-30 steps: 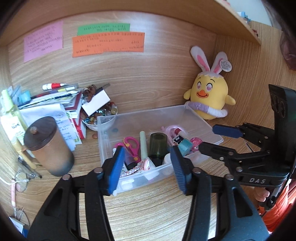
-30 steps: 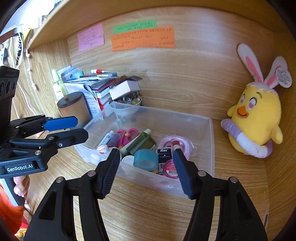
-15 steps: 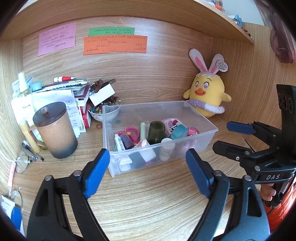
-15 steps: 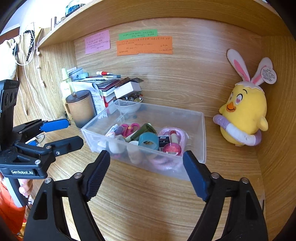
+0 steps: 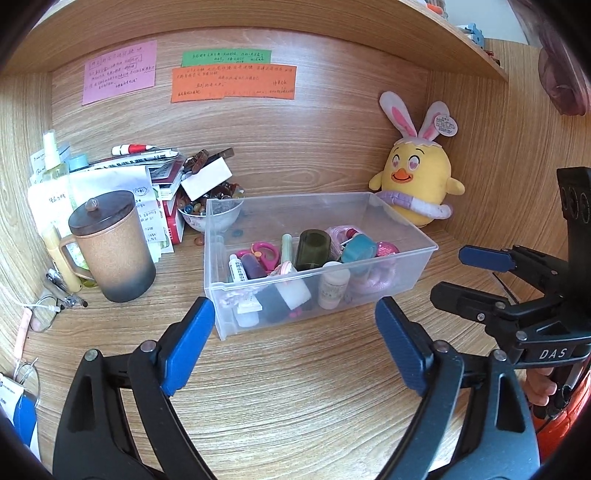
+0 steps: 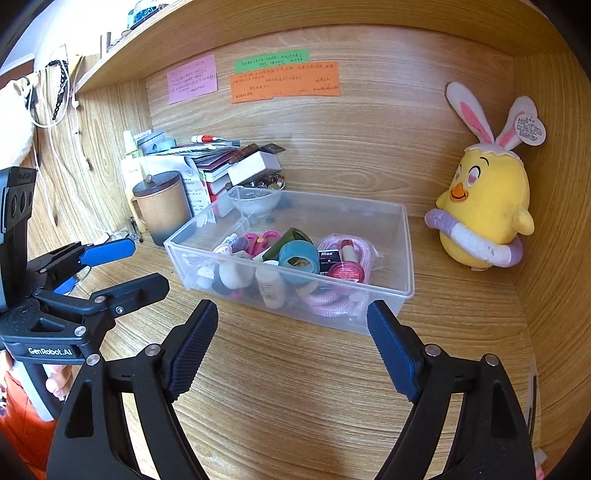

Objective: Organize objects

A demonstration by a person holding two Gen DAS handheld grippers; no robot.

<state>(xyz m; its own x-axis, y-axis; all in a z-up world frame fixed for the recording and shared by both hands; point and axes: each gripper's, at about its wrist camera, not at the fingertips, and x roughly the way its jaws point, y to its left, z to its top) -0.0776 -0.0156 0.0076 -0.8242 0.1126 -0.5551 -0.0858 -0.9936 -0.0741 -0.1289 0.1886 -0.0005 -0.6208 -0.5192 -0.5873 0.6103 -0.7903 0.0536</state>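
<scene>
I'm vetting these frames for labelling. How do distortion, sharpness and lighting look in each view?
Left wrist view: strong fisheye bending of the shelf, dark vignette in the corners, sharp focus on the clear bin, even daylight with soft shadows. Right wrist view: the same barrel curve and vignette, crisp on the plush chick, slightly washed out at the top left; no motion blur in either.

Left gripper [image 5: 295, 339]: jaws opening, blue pads spread wide with nothing between them, pointing forward and tilted downward. Right gripper [image 6: 291, 339]: jaws wide apart and empty, angled downward to the same degree. Each gripper appears in the other's view, side by side and apart, both aimed the same way. A few fingers [image 5: 539, 384] wrap the right handle; fingers [image 6: 55, 384] of the other hand wrap the left handle.
</scene>
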